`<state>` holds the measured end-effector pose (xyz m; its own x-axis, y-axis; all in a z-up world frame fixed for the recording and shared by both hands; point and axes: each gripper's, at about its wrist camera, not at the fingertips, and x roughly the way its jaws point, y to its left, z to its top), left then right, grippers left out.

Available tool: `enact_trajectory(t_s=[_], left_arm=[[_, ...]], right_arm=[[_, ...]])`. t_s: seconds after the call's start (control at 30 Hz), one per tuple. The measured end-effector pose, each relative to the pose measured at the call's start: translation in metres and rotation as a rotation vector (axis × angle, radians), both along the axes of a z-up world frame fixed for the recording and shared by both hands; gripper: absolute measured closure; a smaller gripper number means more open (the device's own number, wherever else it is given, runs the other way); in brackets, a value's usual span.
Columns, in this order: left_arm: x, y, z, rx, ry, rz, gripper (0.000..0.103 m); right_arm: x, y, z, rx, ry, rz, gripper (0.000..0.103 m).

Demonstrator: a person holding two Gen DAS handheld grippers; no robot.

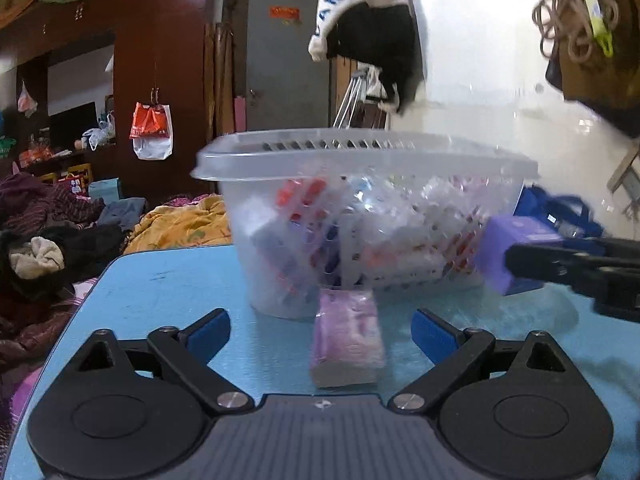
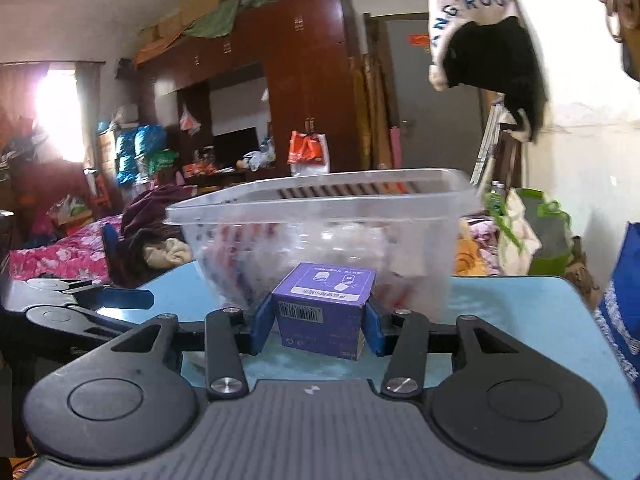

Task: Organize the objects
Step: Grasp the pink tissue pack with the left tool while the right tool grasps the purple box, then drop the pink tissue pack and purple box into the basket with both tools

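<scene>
Our right tongs (image 2: 319, 322) pinched a purple box (image 2: 324, 312) just above the blue desk (image 2: 500, 312), right in front of the clear basket (image 2: 320, 216). Our left tongs (image 1: 320, 336) were spread wide around a pink packet (image 1: 346, 344) lying on the desk.

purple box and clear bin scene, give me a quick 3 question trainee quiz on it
1. True or false: the right gripper is shut on the small purple cardboard box.
2. What lies on the light blue table between the open left gripper's fingers? A) pink plastic-wrapped tissue pack B) red bottle C) metal spoon
3. Fill in: the purple box is held just in front of the clear plastic ____.

Key: 1 true; 2 A, the pink plastic-wrapped tissue pack; 3 bin, already holding packets.
</scene>
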<state>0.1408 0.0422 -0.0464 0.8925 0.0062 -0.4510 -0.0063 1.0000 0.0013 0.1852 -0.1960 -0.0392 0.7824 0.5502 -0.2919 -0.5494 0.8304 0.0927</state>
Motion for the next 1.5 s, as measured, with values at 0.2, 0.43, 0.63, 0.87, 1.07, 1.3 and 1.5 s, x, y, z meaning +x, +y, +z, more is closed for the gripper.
enact_trajectory(t_s=[0.2, 0.43, 0.63, 0.87, 1.07, 1.3, 1.5], left_arm=[[0.02, -0.026, -0.005, 0.107, 0.077, 0.021, 0.032], [0.007, 0.001, -0.003, -0.037, 0.036, 0.015, 0.058], [-0.015, 0.006, 0.001, -0.071, -0.088, -0.024, 0.058], [-0.022, -0.001, 0.008, -0.069, -0.144, -0.062, 0.058], [-0.041, -0.002, 0.018, -0.088, -0.243, -0.095, 0.058], [-0.031, -0.008, 0.102, -0.093, -0.351, -0.114, 0.058], [0.048, -0.004, 0.142, -0.13, -0.218, -0.065, 0.057]], right_arm=[[0.006, -0.012, 0.0, 0.052, 0.017, -0.019, 0.053], [-0.002, -0.008, 0.0, 0.034, -0.037, -0.052, 0.053], [-0.004, -0.006, 0.0, 0.018, -0.065, -0.056, 0.053], [-0.011, -0.005, 0.0, 0.002, -0.112, -0.051, 0.053], [-0.028, -0.02, 0.013, 0.109, -0.118, 0.037, 0.055], [-0.015, -0.015, 0.089, 0.11, -0.208, 0.029, 0.055], [0.049, 0.018, 0.126, 0.009, -0.173, 0.001, 0.054]])
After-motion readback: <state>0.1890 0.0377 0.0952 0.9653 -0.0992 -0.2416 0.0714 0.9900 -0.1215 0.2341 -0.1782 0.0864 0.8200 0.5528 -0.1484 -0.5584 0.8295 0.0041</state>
